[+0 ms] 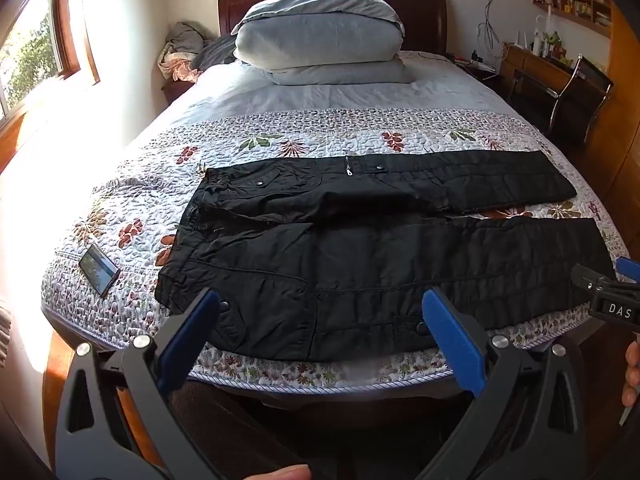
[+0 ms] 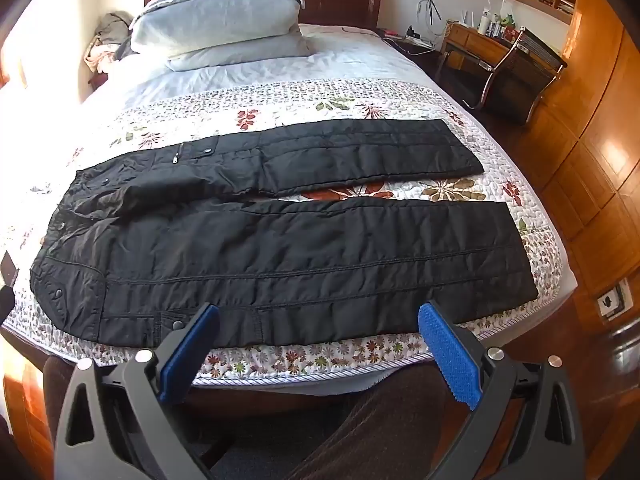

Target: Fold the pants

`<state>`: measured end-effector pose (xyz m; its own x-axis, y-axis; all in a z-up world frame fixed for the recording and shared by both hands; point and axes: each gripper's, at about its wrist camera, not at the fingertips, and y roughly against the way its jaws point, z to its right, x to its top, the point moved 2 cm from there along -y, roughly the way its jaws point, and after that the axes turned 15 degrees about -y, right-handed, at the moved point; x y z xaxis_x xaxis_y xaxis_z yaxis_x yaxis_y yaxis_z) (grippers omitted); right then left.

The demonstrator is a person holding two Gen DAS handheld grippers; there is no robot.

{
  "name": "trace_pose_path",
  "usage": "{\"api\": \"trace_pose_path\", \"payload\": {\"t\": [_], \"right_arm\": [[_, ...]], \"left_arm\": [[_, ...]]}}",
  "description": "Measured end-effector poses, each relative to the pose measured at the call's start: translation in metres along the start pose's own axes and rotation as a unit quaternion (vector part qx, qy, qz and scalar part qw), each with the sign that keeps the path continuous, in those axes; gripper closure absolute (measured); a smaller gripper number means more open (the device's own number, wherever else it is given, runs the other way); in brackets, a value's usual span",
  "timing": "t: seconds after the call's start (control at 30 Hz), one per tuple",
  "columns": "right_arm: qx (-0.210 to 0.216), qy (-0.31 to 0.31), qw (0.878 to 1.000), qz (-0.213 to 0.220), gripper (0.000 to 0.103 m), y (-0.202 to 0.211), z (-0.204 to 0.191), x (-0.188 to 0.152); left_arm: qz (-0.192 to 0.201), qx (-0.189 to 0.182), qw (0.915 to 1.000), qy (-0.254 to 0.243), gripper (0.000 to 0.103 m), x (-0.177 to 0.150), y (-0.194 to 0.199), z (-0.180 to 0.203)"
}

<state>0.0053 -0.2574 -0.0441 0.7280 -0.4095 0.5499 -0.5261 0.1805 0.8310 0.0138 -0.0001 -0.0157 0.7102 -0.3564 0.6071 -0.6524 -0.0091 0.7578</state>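
Left wrist view: left gripper [image 1: 320,316] spread wide, nothing in it, pants [image 1: 360,248] just ahead; right gripper [image 2: 318,330] likewise; phone [image 1: 99,269] far left, screen unreadable.

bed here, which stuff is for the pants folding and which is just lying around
For the job:
- black pants, spread flat on the floral quilt
- left tool, open
- right tool, open

Just lying about:
- phone on the quilt near the waistband
- stacked pillows
- crumpled clothes beside the headboard
- desk chair
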Motion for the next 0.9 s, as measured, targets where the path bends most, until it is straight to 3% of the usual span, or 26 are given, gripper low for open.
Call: {"api": "trace_pose_path", "payload": {"t": [0.9], "right_arm": [[0.004, -0.008, 1.0, 0.009, 0.003, 0.0034, 0.0045, 0.0007]], "left_arm": [[0.003, -0.006, 1.0, 0.002, 0.002, 0.0006, -0.0027, 0.0036]]}}
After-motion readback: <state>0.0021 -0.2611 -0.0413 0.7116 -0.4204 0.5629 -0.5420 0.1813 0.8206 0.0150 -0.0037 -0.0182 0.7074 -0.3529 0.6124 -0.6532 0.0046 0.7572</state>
